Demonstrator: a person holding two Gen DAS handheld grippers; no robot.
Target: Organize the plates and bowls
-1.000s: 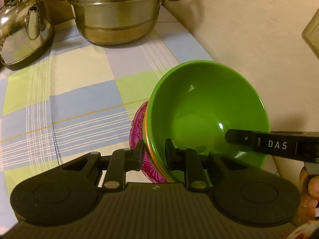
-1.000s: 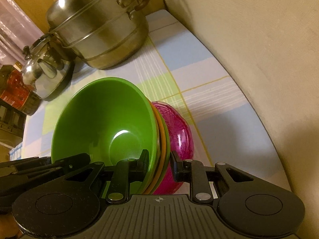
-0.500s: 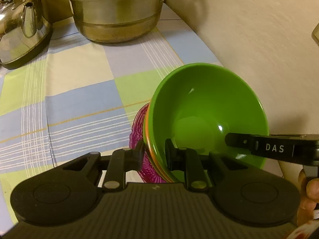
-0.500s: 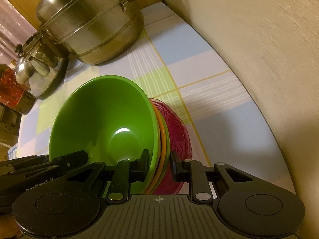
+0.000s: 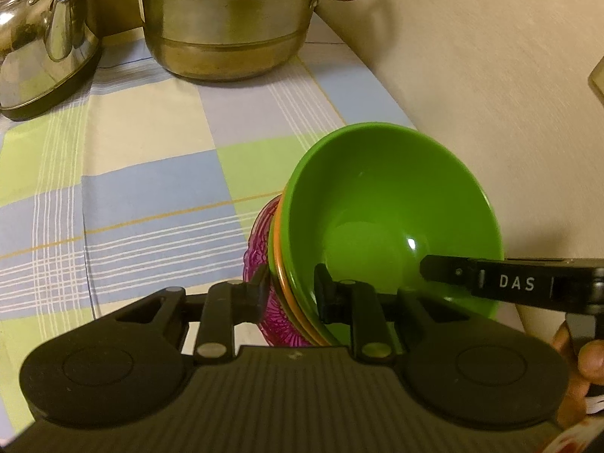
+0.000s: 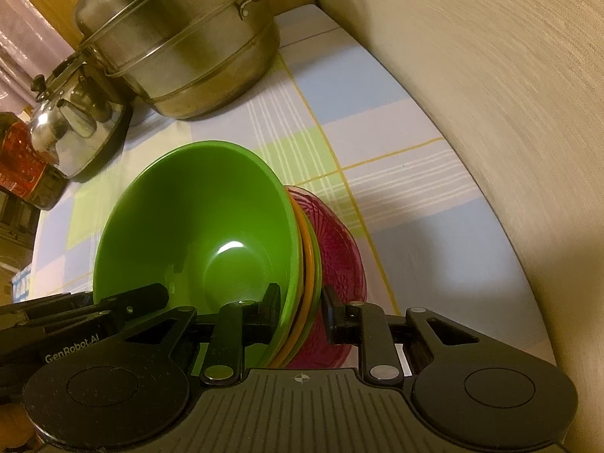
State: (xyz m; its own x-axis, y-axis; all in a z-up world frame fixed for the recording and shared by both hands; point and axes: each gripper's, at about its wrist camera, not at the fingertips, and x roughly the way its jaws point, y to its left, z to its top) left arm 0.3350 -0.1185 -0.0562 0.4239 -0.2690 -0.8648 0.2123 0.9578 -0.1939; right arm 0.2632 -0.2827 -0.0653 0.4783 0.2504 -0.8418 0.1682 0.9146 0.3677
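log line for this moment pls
left gripper: shut on bowl stack | right gripper: shut on bowl stack | stack: tilted above checked cloth

wall point(image 6: 490, 87): beige, blurred | tablecloth point(image 5: 151, 196): checked | light: warm, perhaps lamplight

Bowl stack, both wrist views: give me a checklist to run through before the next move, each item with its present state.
1. Left claw clamped across the rims of the bowl stack: ok.
2. Right claw clamped across the stack's rims on the opposite side: ok.
3. Bowls nested together, green bowl innermost, pink dish outermost: ok.
4. Stack level: not ok, it is tilted in both views.
5. Tablecloth bare ahead of the stack, short of the pot and kettle: ok.
6. Stack lifted off the cloth or resting on it: cannot tell, its underside is hidden.
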